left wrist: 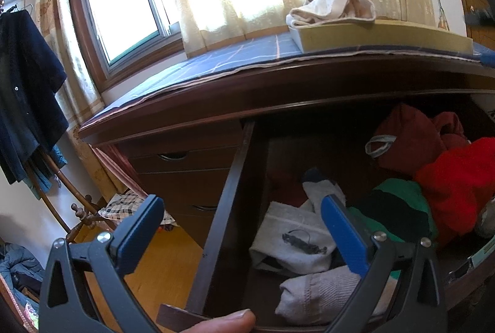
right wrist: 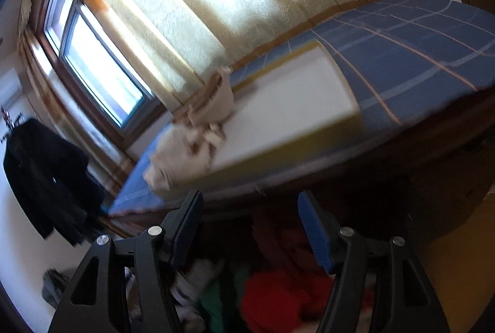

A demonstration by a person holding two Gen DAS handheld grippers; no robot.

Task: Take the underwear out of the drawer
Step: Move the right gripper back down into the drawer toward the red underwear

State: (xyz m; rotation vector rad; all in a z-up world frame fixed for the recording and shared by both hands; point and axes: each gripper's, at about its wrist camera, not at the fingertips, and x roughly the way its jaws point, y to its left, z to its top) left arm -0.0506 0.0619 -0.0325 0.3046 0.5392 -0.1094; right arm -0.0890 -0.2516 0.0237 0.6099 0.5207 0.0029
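The dark wooden drawer point(left wrist: 216, 240) stands pulled out, full of clothes: a red garment point(left wrist: 454, 181), a dark red one point(left wrist: 408, 135), a green and black one point(left wrist: 399, 200), white socks point(left wrist: 321, 292) and a white folded piece point(left wrist: 290, 237). My left gripper point(left wrist: 241, 209) is open over the drawer's left side wall, gripping nothing; a thumb point(left wrist: 229, 320) rests on the drawer front. A cream underwear piece point(left wrist: 331, 6) lies on a flat box point(left wrist: 371, 37) on the dresser top. My right gripper point(right wrist: 250, 203) is open and empty, above the drawer, below the cream underwear point(right wrist: 191, 141). The right view is blurred.
A blue checked cloth point(left wrist: 235, 60) covers the dresser top under the window point(left wrist: 123, 8) and curtains. Shut drawers point(left wrist: 182, 175) lie left of the open one. A dark jacket point(left wrist: 24, 85) hangs on a wooden rack at the left, over a wood floor with loose clothes.
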